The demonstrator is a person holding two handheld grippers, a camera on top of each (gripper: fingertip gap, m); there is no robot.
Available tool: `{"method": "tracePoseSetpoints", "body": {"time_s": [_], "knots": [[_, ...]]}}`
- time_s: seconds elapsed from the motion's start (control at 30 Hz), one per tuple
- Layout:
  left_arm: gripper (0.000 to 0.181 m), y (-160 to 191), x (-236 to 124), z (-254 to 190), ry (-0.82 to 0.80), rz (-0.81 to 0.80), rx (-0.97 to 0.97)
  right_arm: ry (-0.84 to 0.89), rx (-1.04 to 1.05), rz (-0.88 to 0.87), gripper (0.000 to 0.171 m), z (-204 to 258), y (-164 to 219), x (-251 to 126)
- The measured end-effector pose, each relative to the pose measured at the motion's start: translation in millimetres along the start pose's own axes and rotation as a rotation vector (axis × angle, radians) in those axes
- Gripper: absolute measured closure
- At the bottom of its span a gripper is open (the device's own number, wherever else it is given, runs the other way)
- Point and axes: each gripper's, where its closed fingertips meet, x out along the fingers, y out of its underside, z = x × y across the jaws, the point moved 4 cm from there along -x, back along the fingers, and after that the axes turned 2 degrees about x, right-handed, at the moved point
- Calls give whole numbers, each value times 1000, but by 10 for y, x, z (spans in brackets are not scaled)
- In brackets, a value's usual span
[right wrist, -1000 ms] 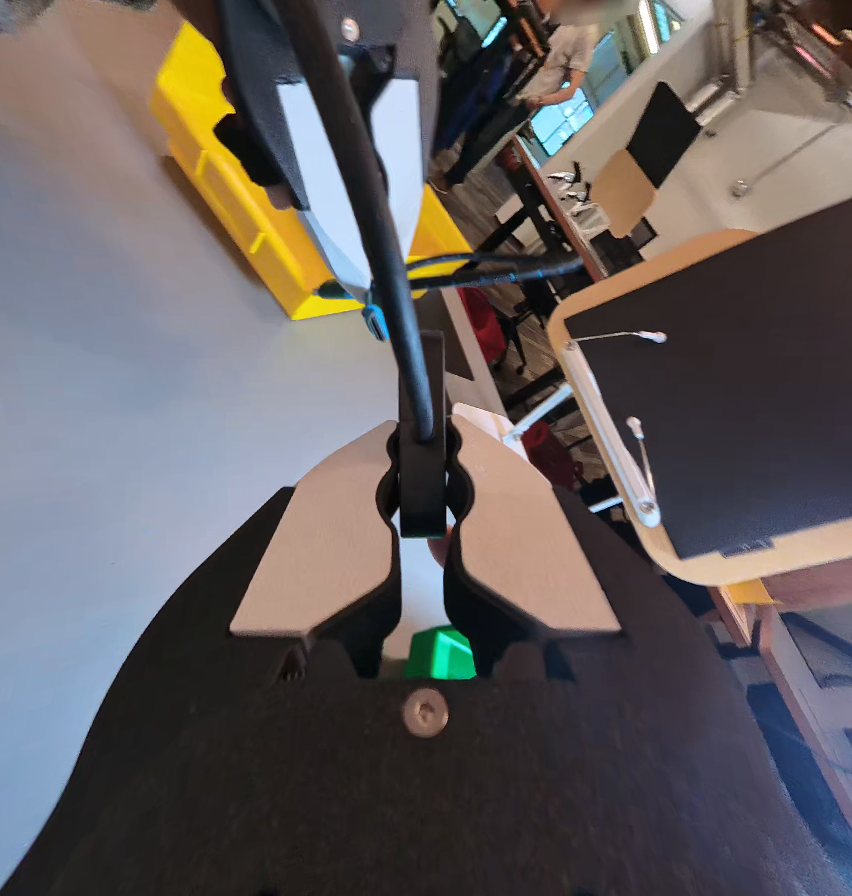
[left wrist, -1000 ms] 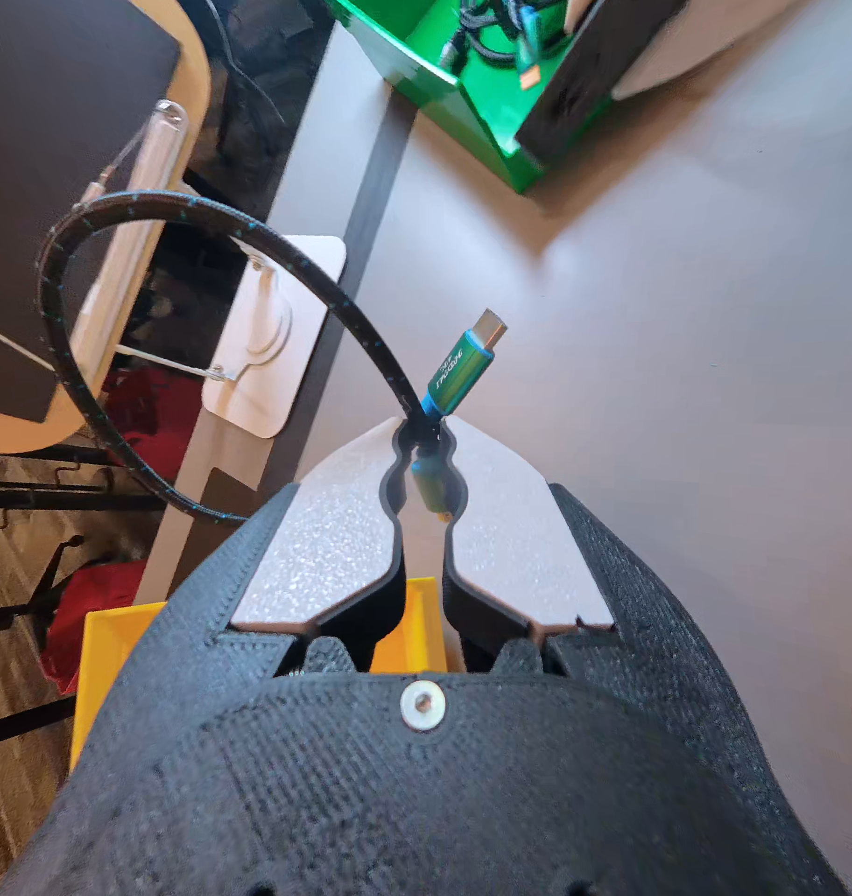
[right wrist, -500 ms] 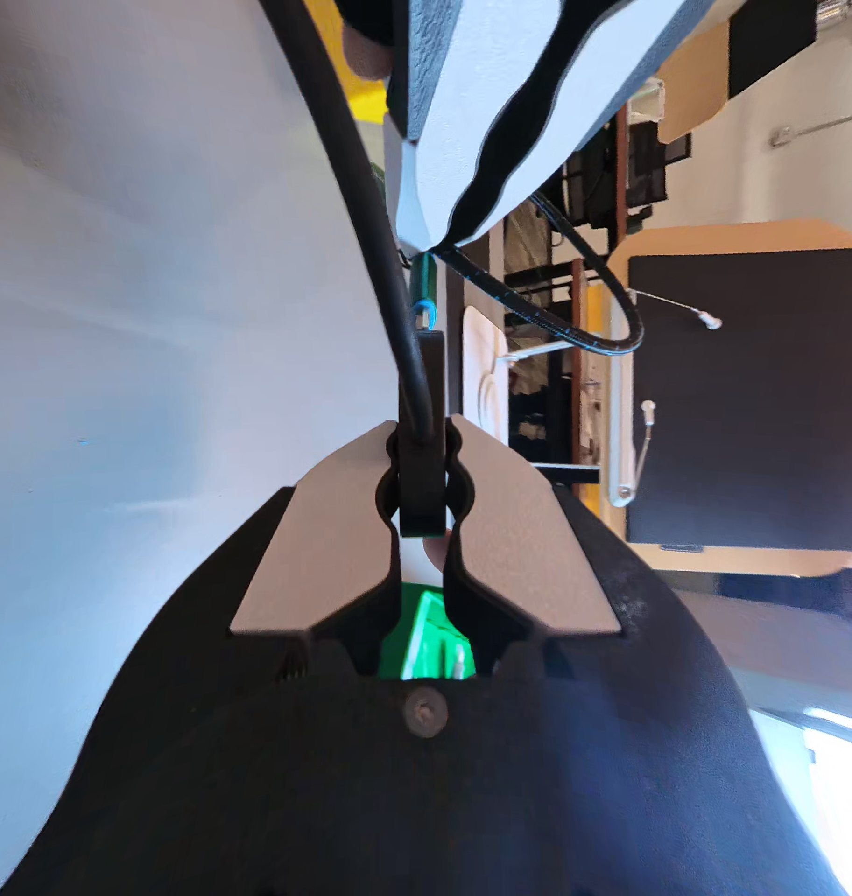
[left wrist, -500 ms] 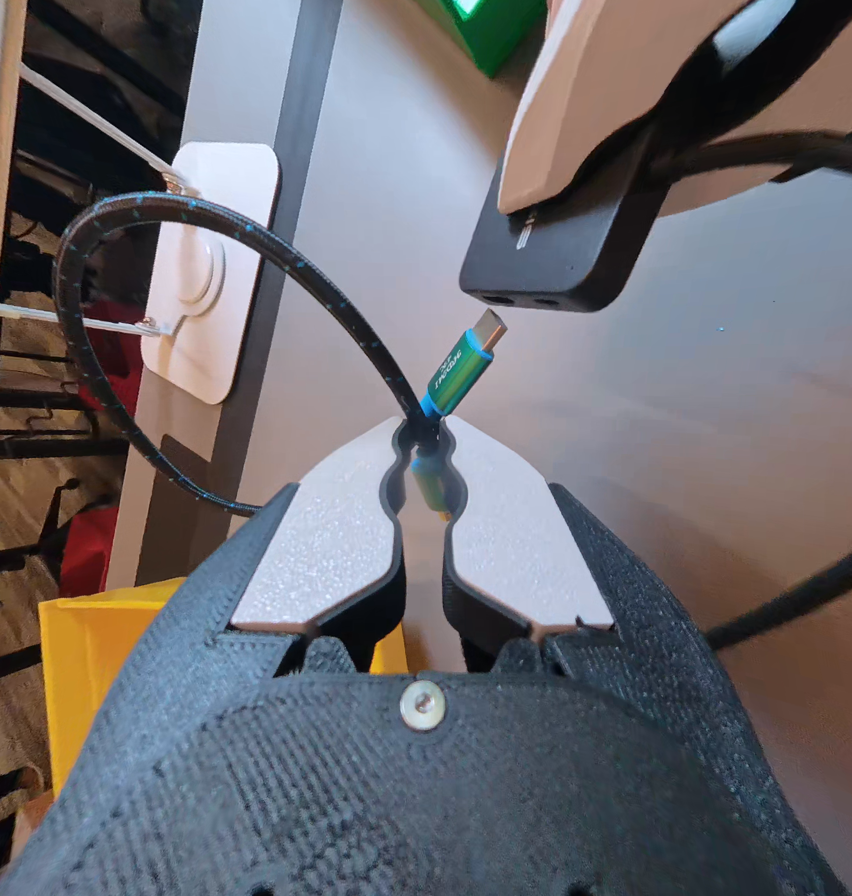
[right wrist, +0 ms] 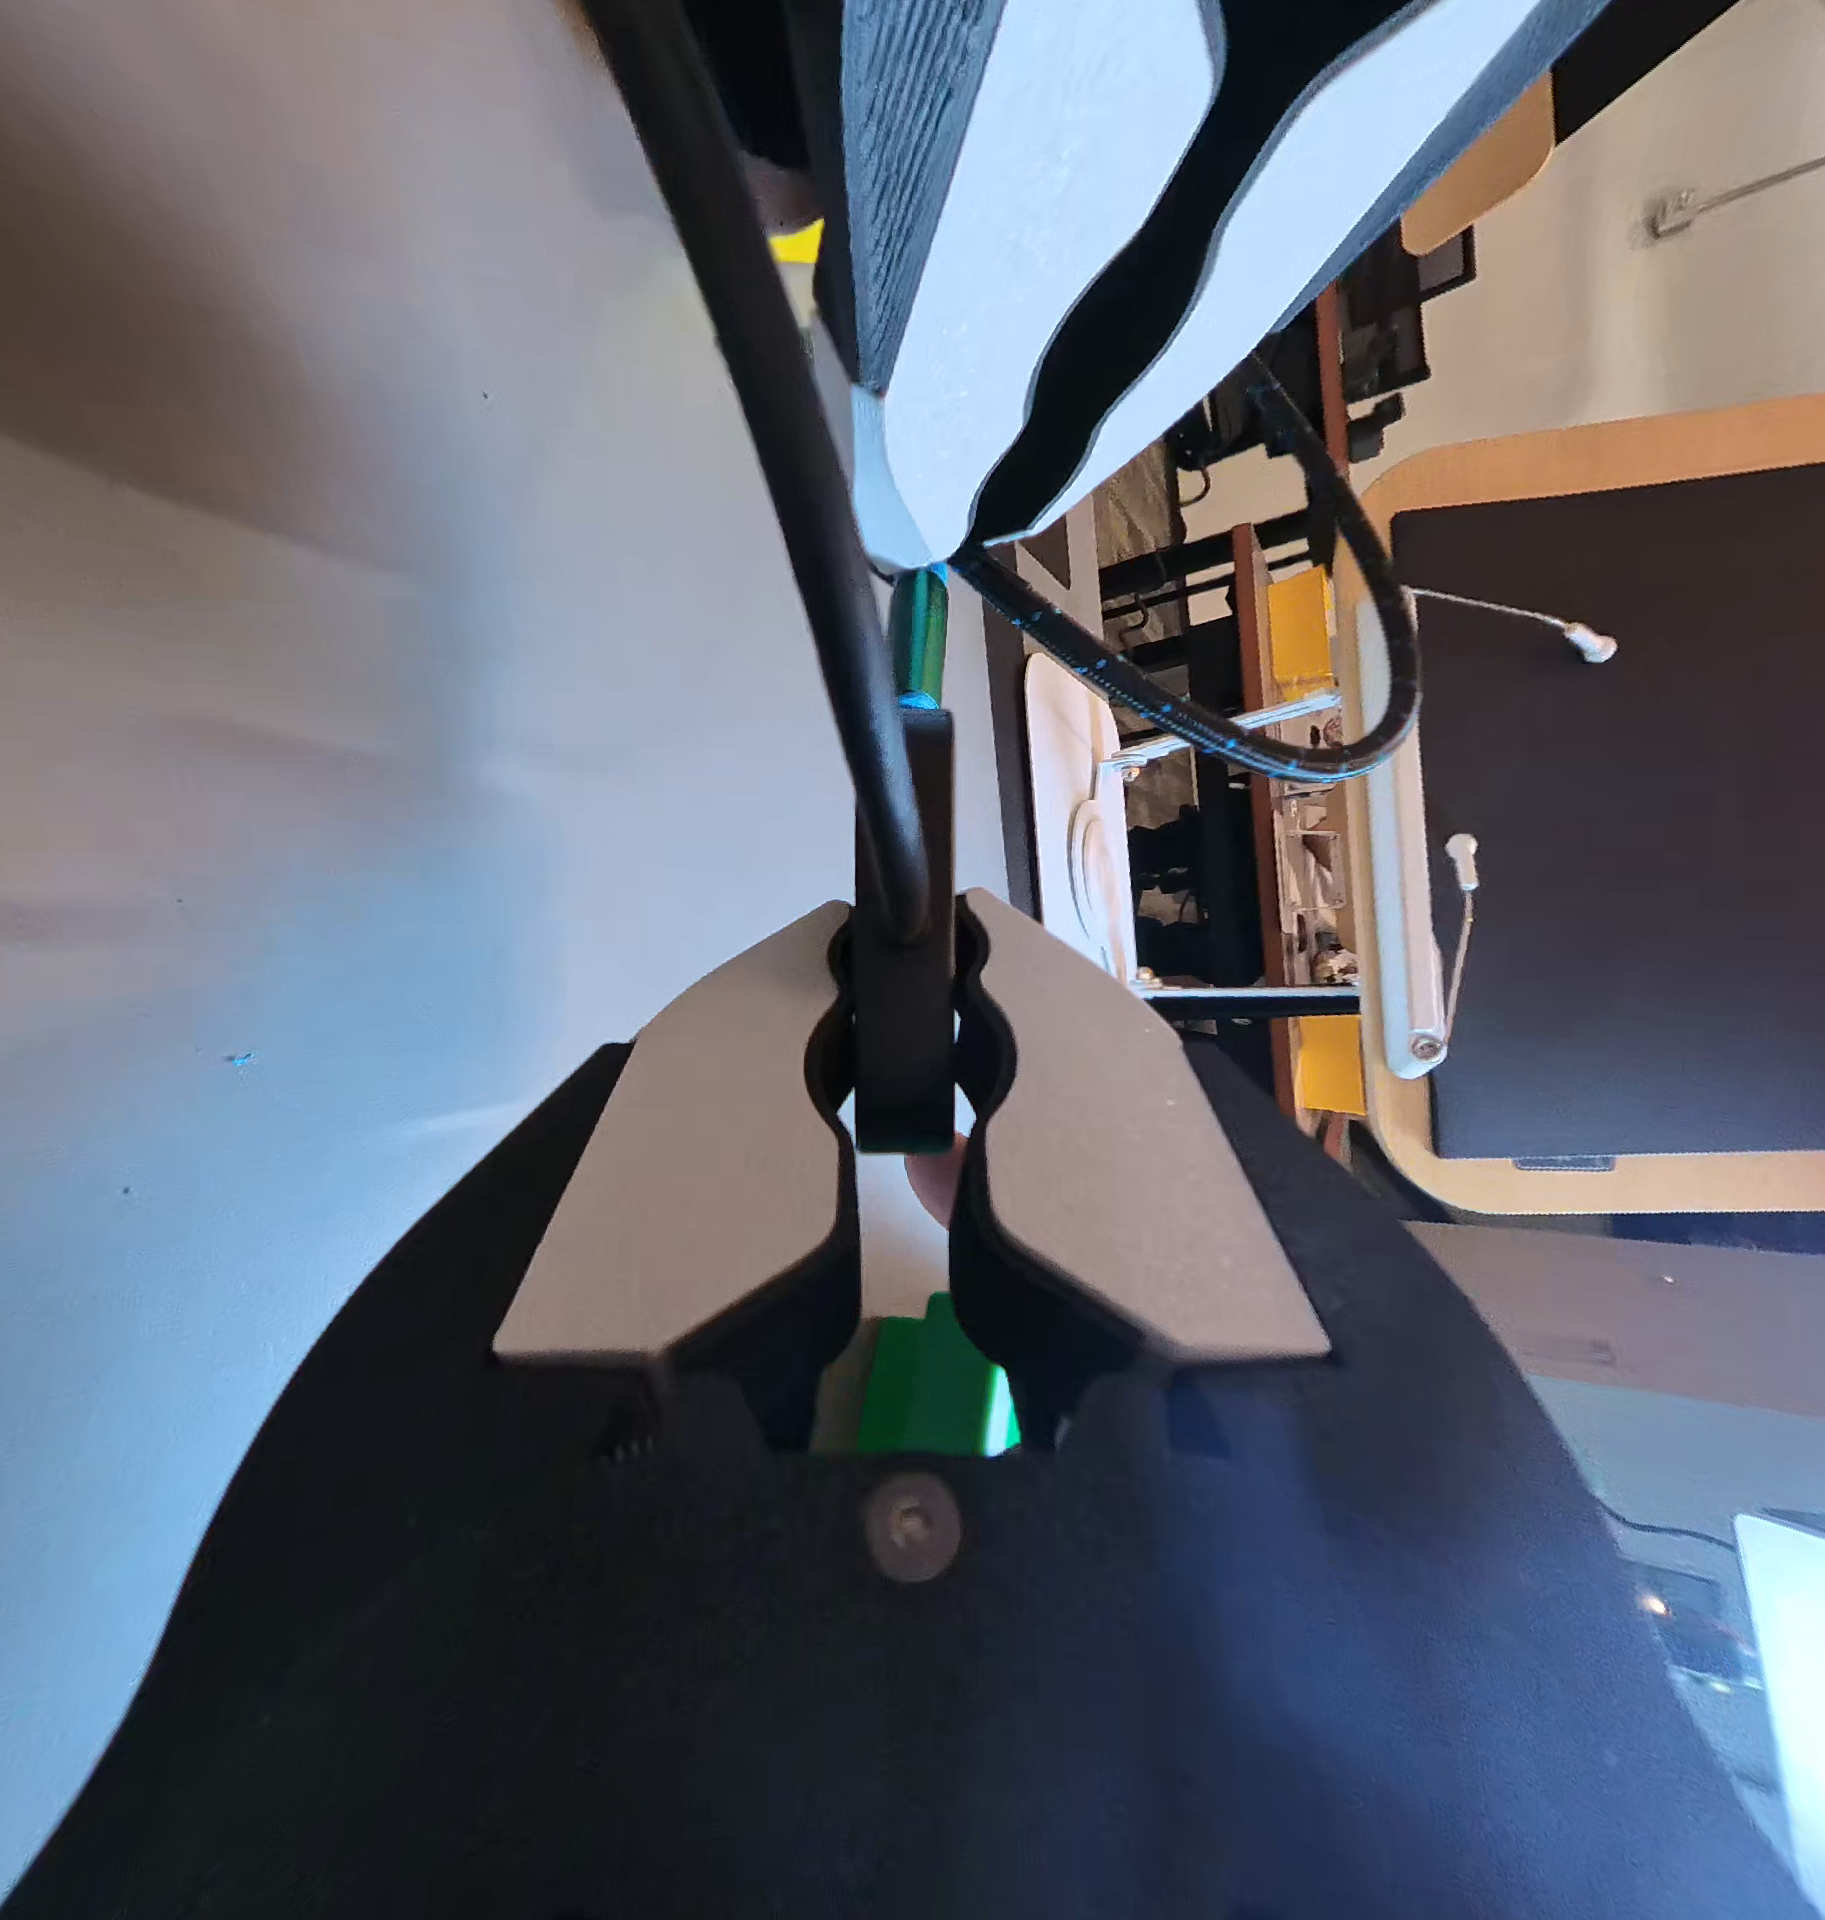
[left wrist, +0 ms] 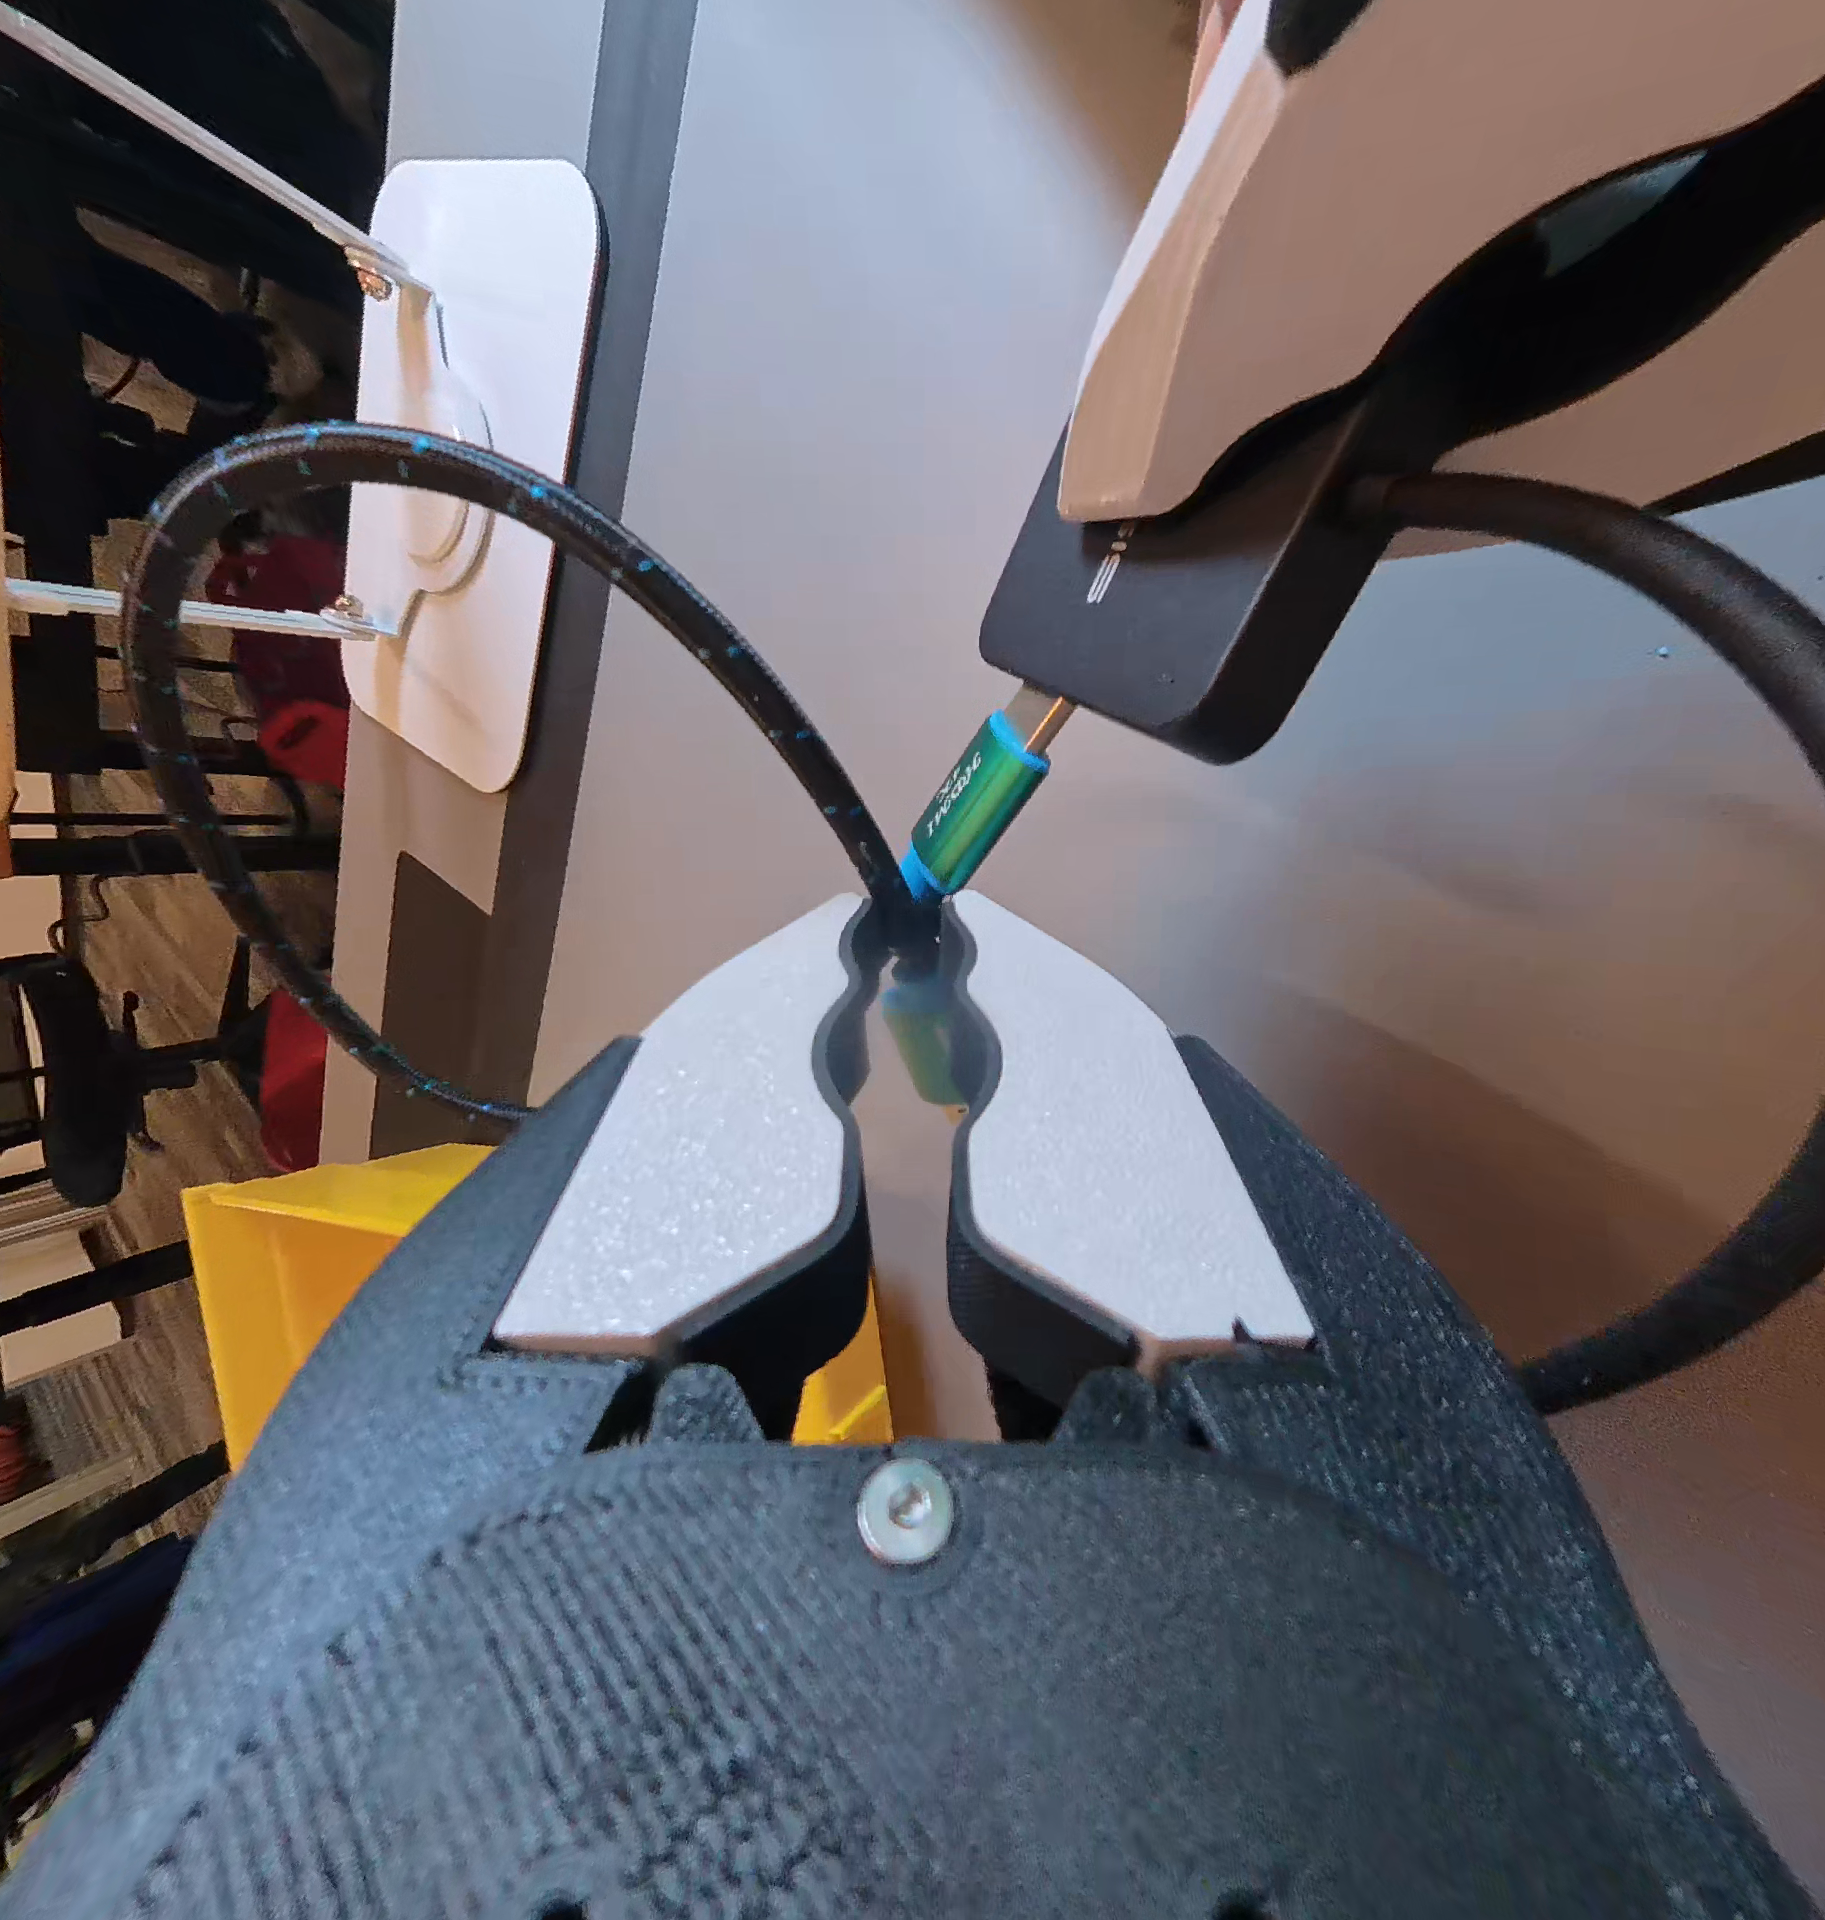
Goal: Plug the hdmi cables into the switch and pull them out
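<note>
Centrally, in the left wrist view, the left gripper (left wrist: pixel 906 925) has its jaws closed on a braided black cable (left wrist: pixel 388 488) flecked with blue, pinched just behind the green metallic plug (left wrist: pixel 975 805). The plug points up and to the right, and its bare metal tip (left wrist: pixel 1038 717) sits at the lower edge of the black switch (left wrist: pixel 1157 623), touching or just entering a port; how deep it goes cannot be told. The cable loops out to the left in a wide arc and returns under the gripper body. The switch is clamped between the pale fingers (left wrist: pixel 1303 260) of the right gripper (right wrist: pixel 903 935), whose jaws are narrow and hold the box edge-on in the right wrist view. A thick smooth black lead (left wrist: pixel 1770 883) leaves the switch and curves down to the right. Both tools are held above a grey worktop (left wrist: pixel 1407 1039). A yellow bin (left wrist: pixel 295 1288) stands near the worktop's edge, and a green bin (right wrist: pixel 918 1392) shows between the right gripper's fingers. A white flat base (left wrist: pixel 472 457) with metal rods rests at the worktop's edge, and beyond it stands a wood-rimmed dark panel (right wrist: pixel 1635 831).
</note>
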Motion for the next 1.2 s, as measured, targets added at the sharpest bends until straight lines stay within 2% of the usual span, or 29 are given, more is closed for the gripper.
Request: {"method": "tracePoseSetpoints", "body": {"time_s": [0.17,0.37,0.43,0.63,1.0,1.1,1.2], "knots": [[170,-57,-31,-58,59,-54,-17,-38,84,-3,157,32,81,9],[170,-112,-30,-140,99,-82,9,-116,153,-84,157,103,102,-20],[170,-106,-47,-174,160,-142,63,-162,180,-142,158,136,103,-60],[170,-129,-311,-81,391,-409,-58,-232,298,-325,158,36,-7,-233],[171,-102,-406,-8,647,-626,-250,-296,445,-429,158,-81,-94,-370],[171,-141,-407,44,656,-681,-315,-283,487,-447,158,-152,-49,-393],[170,-159,-416,78,599,-677,-293,-274,499,-444,158,-177,-57,-389]]}}
